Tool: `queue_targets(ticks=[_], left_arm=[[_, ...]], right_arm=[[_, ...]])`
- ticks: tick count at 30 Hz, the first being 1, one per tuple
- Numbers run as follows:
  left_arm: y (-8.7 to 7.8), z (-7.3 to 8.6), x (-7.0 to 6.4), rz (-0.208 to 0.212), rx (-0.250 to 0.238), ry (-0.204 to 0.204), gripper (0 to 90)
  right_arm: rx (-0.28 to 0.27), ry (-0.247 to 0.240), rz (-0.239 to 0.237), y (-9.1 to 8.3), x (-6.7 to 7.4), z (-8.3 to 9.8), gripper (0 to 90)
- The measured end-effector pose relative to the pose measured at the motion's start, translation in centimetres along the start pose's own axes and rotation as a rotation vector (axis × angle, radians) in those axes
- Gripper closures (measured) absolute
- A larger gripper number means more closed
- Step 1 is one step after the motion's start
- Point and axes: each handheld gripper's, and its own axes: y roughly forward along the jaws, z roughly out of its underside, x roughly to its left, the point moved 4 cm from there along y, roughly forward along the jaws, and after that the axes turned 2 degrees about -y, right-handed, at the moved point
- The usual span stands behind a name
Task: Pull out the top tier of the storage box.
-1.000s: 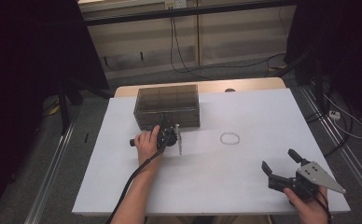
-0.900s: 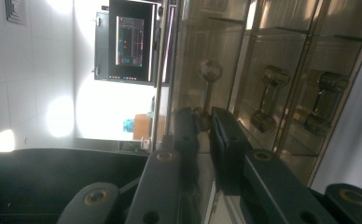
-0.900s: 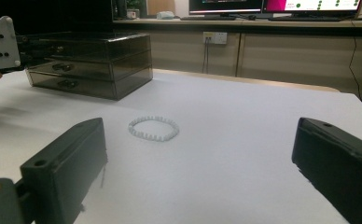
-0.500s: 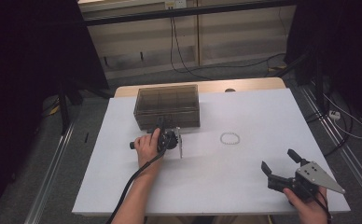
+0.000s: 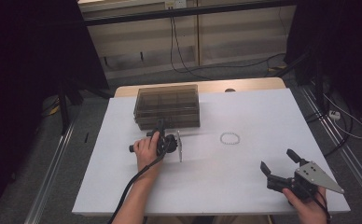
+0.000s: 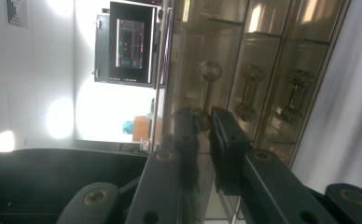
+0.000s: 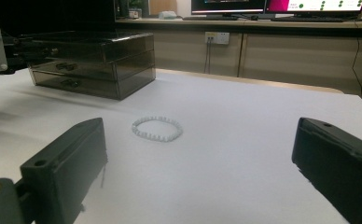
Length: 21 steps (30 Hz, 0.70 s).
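Smoky clear drawer box (image 5: 167,106); left hand-held gripper (image 6: 206,126) clamps its knob (image 6: 201,112); right hand-held gripper (image 5: 278,165) agape.

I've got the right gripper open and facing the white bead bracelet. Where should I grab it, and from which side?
Take the bead bracelet by one stretch of its ring, probably the near arc facing the right gripper. It lies flat on the white table, so come down from above, one jaw inside the loop and one outside. A level approach would likely just push it along.

White surface (image 5: 244,186): smoky drawer box (image 5: 167,105) at far edge; white bead bracelet (image 5: 230,138), possibly elastic, mid-surface.
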Motion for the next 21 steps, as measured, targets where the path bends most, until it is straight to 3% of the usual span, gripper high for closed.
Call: queue_targets(ticks=[13, 21], left_arm=[[-0.16, 0.1, 0.09, 0.019, -0.026, -0.018, 79.9], [-0.38, -0.05, 0.1, 0.009, -0.03, -0.038, 69.3]], right_arm=[[0.004, -0.001, -0.006, 0.09, 0.2, 0.04, 2.1], [0.004, -0.001, -0.009, 0.08, 0.26, 0.05, 2.1]])
